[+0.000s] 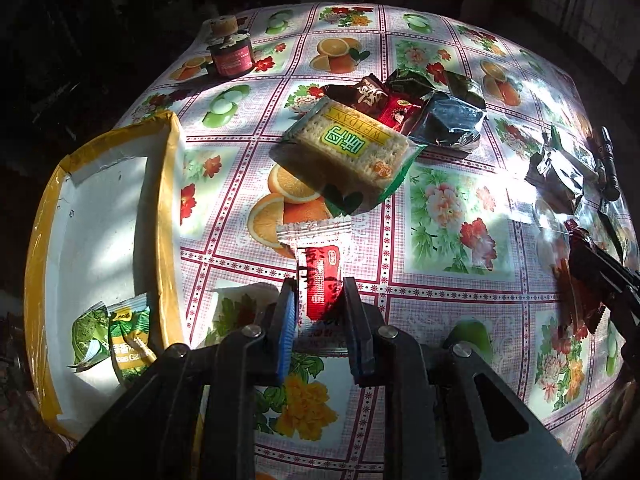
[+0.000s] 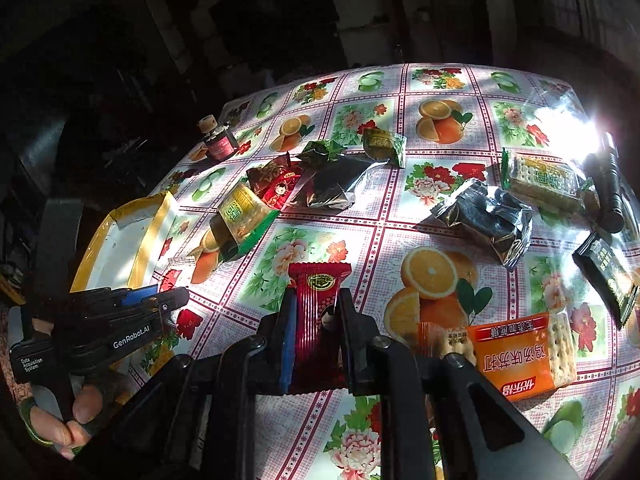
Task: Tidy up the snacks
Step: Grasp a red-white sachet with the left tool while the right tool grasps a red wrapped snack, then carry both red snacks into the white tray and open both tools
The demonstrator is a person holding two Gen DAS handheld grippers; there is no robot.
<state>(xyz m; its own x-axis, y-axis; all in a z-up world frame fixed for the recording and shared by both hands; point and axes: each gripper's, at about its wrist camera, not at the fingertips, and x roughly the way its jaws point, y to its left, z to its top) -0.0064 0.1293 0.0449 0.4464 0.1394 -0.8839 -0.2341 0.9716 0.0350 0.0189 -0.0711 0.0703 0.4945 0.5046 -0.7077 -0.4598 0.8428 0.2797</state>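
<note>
Both grippers clamped on snacks. Left gripper (image 1: 320, 292) pinches red-white sachet (image 1: 320, 276) above tablecloth (image 1: 440, 288), lower end hidden between fingers. Right gripper (image 2: 314, 308) pinches dark red packet (image 2: 318, 320), bottom hidden too. Box (image 1: 100, 216) just left of left gripper, two green packets (image 1: 116, 336) inside, near wall cut off. Farther: cracker pack (image 1: 344, 152), dark foil pile (image 1: 436, 112), labels unreadable. Jar (image 1: 232, 54) at far edge, half in shadow.

A small dark jar (image 1: 231, 55) with 1 cork-like lid and a black flashlight (image 2: 610, 184), possibly, rest on the floral tablecloth (image 1: 448, 208).
</note>
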